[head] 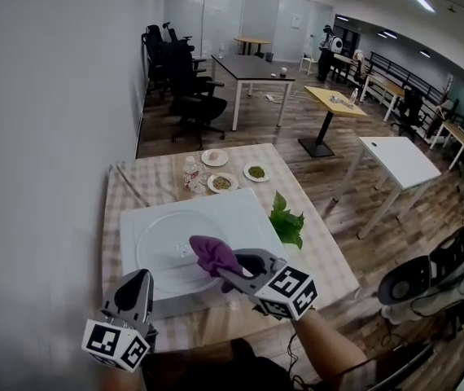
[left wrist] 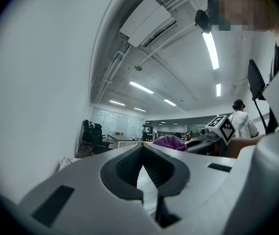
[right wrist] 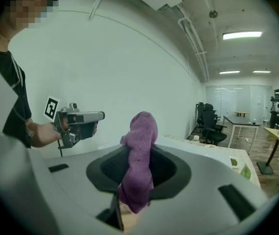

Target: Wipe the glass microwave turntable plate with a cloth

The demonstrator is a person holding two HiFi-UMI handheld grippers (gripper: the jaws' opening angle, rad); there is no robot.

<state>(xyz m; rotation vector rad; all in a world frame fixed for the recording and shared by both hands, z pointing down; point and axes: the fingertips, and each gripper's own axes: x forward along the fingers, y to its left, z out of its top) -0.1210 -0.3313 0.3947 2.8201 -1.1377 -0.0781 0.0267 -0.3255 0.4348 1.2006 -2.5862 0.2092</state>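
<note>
now, right gripper (right wrist: 137, 182) clamped on a bunched purple cloth (right wrist: 140, 146), held over the glass turntable plate (head: 163, 247), left gripper (left wrist: 140, 180) jaws together by the plate's near edge, plate lying on a white board (head: 244, 206), checked table (head: 330, 267), green leaves (head: 287, 223) just beside the board

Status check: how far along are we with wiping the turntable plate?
Done: the purple cloth is clamped in the right tongs. In hand: it hangs over the glass plate, not visibly touching. The left tongs are shut by the plate's near rim. Left: the wiping itself.
</note>
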